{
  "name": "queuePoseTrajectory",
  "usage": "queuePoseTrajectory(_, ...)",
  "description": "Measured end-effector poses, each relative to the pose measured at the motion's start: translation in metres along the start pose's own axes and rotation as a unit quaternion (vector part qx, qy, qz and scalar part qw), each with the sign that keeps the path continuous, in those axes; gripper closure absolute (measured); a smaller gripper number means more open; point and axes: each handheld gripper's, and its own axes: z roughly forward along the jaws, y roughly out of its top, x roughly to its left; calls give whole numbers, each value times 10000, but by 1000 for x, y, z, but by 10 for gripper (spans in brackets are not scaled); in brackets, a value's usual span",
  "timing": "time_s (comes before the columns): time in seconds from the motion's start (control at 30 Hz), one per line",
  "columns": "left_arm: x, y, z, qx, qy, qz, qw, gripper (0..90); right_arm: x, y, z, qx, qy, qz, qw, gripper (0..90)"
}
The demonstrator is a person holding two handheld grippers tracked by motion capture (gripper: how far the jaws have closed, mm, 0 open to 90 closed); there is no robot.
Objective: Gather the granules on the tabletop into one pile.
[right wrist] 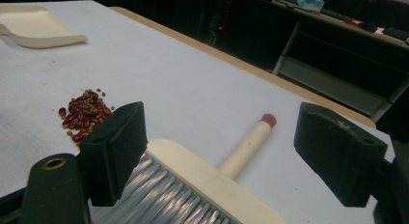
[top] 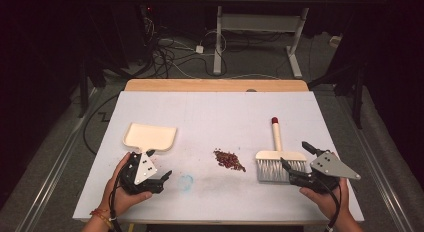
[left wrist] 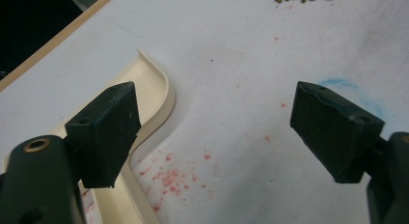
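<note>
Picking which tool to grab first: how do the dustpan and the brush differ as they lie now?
The dustpan lies left of the beans, its handle toward the person; the brush lies right, its handle pointing away. The dustpan is a plain shallow tray; the brush has grey bristles and a red-tipped handle. Both are cream, flat on the table, ungrasped.

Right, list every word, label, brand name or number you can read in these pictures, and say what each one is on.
None: no readable text in any view.
The dustpan is plain cream, no label.
The brush is plain, with a red handle tip, no brand.
The white table cover bears red stains and a blue smudge, not writing.
The grey plates on both grippers bear holes, no marks.
</note>
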Motion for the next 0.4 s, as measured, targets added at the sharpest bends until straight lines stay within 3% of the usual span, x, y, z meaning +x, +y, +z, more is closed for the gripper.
queuePoseTrajectory(0.23,-1,5,6,33,-51,61,10000,171,1,-5,-1,122,-5,-70,9999,201)
queuePoseTrajectory(0.4,-1,6,10,48,-79,89,9999,171,2,-4,-3,59,-21,-77,10000,202)
